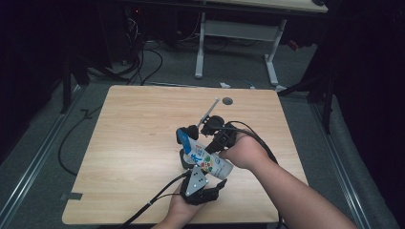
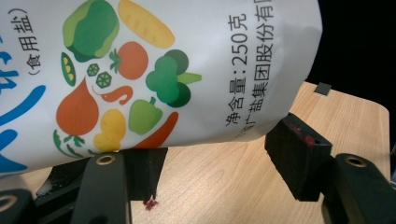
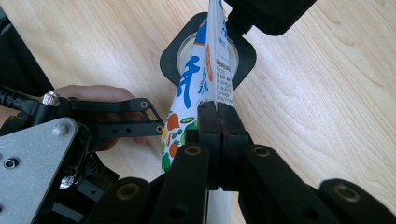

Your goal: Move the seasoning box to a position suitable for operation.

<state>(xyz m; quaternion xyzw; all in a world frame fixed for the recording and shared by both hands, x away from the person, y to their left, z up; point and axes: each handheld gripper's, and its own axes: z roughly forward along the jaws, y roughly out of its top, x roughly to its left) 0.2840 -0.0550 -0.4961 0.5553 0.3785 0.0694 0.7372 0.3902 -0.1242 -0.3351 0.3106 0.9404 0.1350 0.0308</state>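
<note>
Two grippers are holding a salt bag (image 1: 210,161) tilted over a jar (image 3: 172,59): right gripper (image 3: 218,122) is pinching its edge shut, left gripper (image 2: 205,161) is bracketing its base half-open. Salt risks missing the jar should the bag slip.

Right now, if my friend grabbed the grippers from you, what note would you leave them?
Right gripper: shut on the salt bag's flat edge.
Left gripper: jaws around the bag's lower end; can't tell if they press.
Things: the bag is held up off the table, tilted, with its far end over the black-rimmed round container.
Done: bag lifted and aimed.
Left: probably pour the salt in, then set the bag down. No salt is visible.
</note>
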